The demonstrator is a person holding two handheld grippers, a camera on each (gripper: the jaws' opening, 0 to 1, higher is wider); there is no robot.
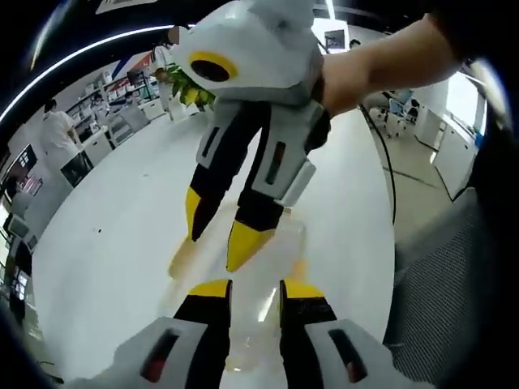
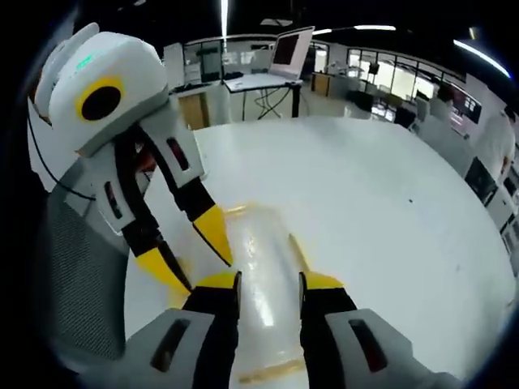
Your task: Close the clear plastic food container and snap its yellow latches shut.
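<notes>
Left gripper view puts your right gripper [image 1: 219,243] straight ahead, its spread jaws hanging over the container [image 1: 243,284] and blocking much of it. Your left gripper [image 1: 255,285] sits released above the near end. The container lies on the white table [image 1: 105,243], its clear walls hard to read against it. A mesh chair [image 1: 454,275] stands beside the table. Right gripper view shows a yellow latch [image 2: 272,371] partly cut off between your right gripper's parted jaws.
</notes>
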